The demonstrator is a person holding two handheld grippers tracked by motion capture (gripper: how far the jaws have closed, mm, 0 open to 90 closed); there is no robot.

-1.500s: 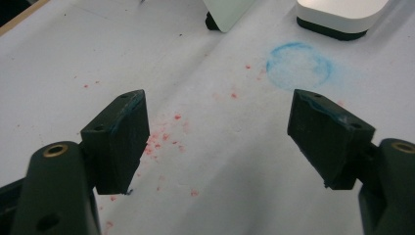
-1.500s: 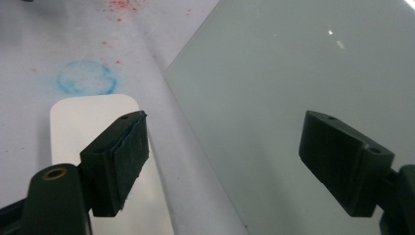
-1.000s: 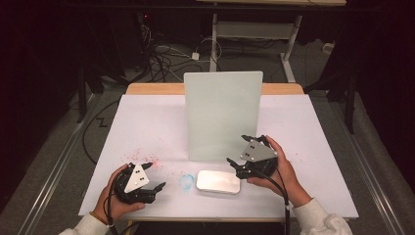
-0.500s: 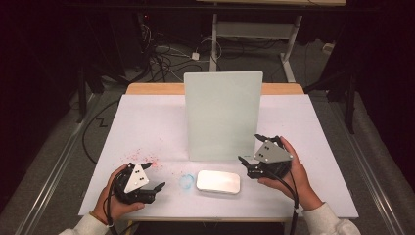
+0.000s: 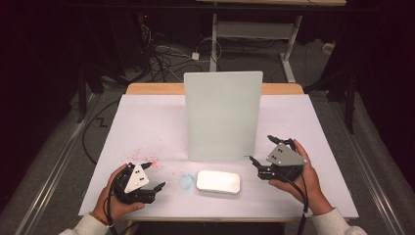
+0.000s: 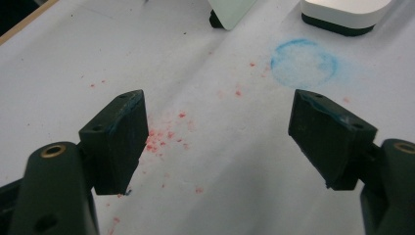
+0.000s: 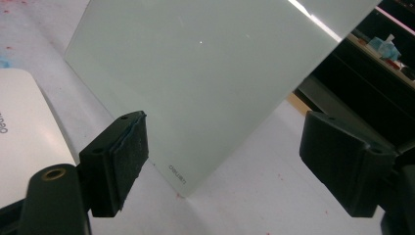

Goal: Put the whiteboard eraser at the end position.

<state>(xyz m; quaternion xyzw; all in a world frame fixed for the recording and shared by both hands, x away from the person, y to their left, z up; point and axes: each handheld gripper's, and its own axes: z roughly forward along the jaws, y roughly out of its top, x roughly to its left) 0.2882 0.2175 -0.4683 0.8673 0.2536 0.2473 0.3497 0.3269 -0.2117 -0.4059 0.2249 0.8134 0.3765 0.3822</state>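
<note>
pale green glass board upright mid-table on white table cover; small print near its lower corner, too blurred to read; white rounded box flat in front of board, grey lettering at its edge cut off, unreadable; blue chalky ring and red specks on cover; left gripper released, jaws wide, empty; right gripper released, jaws wide, beside board's lower right corner.
</note>
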